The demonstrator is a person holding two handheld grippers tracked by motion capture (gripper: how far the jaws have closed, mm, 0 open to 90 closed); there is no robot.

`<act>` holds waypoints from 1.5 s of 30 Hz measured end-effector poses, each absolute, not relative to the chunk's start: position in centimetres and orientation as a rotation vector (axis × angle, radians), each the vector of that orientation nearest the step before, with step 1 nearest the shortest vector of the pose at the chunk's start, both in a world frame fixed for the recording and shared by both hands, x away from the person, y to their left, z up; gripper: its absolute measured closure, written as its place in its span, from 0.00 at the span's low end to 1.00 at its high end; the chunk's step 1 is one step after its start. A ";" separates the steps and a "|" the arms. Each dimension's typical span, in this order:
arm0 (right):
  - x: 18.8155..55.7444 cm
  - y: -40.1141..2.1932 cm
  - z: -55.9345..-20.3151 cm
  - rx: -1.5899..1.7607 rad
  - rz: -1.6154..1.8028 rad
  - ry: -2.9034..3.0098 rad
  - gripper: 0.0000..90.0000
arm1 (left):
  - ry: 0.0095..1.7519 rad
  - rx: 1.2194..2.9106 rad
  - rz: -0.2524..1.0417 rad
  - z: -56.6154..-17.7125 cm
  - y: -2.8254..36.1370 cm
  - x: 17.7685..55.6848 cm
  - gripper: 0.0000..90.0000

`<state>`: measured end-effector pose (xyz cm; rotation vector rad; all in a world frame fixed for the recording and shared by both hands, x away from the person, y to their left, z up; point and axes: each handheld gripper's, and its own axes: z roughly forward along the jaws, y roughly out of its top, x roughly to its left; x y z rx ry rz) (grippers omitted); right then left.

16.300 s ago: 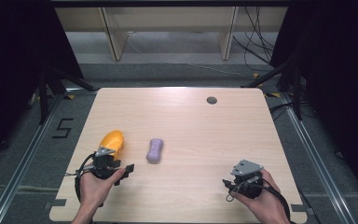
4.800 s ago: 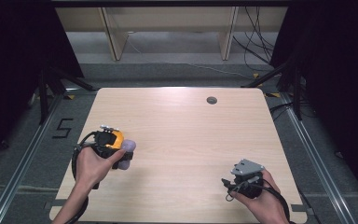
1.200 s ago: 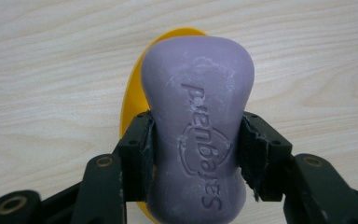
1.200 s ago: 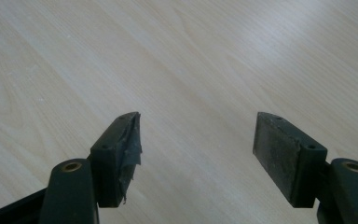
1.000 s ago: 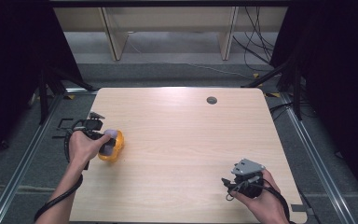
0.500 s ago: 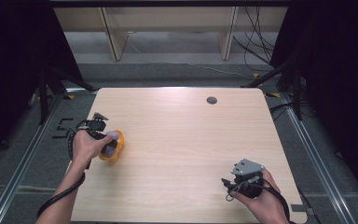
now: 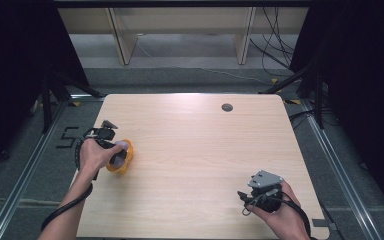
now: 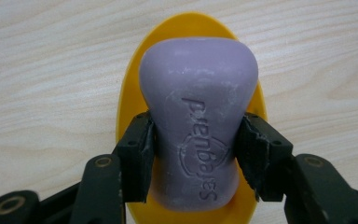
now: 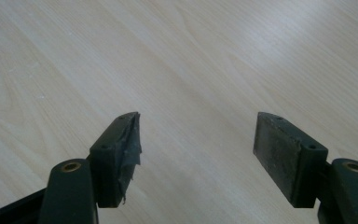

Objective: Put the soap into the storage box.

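Purple soap bar (image 8: 198, 121) clamped at its waist between left gripper (image 8: 193, 154) jaws, directly over yellow dish (image 8: 130, 93) near desk (image 7: 205, 150) left edge. Right gripper (image 9: 196, 154) jaws released, nothing between.

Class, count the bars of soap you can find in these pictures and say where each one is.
1. The purple waisted soap bar sits over the yellow oval plastic dish near the table's left edge, clamped at its waist by the left gripper.

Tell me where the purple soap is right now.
The soap sits over the yellow dish, clamped at its waist by the left tool. In the high view that is by the table's left edge.
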<state>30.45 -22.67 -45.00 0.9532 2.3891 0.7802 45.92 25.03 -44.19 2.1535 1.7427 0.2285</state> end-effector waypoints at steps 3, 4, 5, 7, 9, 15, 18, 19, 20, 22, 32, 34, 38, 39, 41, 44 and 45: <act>30.5 -22.7 -45.0 0.956 0.781 2.389 0.36 | 1.742 2.170 0.226 -44.2 25.0 46.0 0.54; 30.5 -22.7 -45.0 0.956 0.781 2.389 0.36 | 1.742 2.170 0.226 -44.2 25.0 46.0 0.54; 30.5 -22.7 -45.0 0.956 0.781 2.389 0.36 | 1.739 2.169 0.235 -44.2 25.0 46.0 0.54; 30.4 -22.7 -45.0 0.956 0.781 2.389 0.36 | 1.734 2.181 0.237 -44.2 25.0 45.9 0.54; 30.4 -22.7 -45.0 0.956 0.781 2.390 0.36 | 1.739 2.158 0.235 -43.9 25.1 45.9 0.52; 30.3 -22.6 -45.1 0.974 0.782 2.389 0.36 | 1.716 2.128 0.279 -42.8 25.0 45.4 0.51; 30.4 -22.7 -45.0 0.958 0.779 2.390 0.36 | 1.700 2.109 0.301 -42.2 25.0 45.0 0.51; 30.4 -22.7 -45.0 0.959 0.779 2.391 0.36 | 1.680 2.094 0.331 -41.9 25.0 44.5 0.51; 30.4 -22.7 -45.0 0.959 0.779 2.391 0.36 | 1.680 2.094 0.331 -41.9 25.0 44.5 0.51; 30.4 -22.7 -45.0 0.958 0.780 2.390 0.36 | 1.661 2.093 0.333 -41.5 25.0 44.0 0.50; 30.4 -22.7 -45.0 0.957 0.780 2.388 0.36 | 1.533 2.069 0.389 -41.1 24.8 40.4 0.46; 30.4 -22.7 -45.0 0.957 0.780 2.389 0.36 | 1.523 2.063 0.404 -41.2 24.7 39.5 0.46; 30.5 -22.7 -45.0 0.954 0.781 2.388 0.36 | 1.492 2.055 0.427 -41.5 24.6 38.0 0.46; 30.5 -22.7 -45.0 0.957 0.781 2.388 0.36 | 1.482 2.049 0.440 -41.8 24.5 37.5 0.46; 30.4 -22.7 -45.0 0.960 0.783 2.388 0.36 | 1.468 2.030 0.444 -42.2 24.4 36.7 0.46; 30.5 -22.7 -45.0 0.955 0.781 2.389 0.36 | 1.437 2.024 0.463 -43.1 24.3 35.5 0.45; 30.4 -22.7 -45.0 0.958 0.782 2.389 0.36 | 1.422 2.024 0.465 -43.9 24.3 34.7 0.45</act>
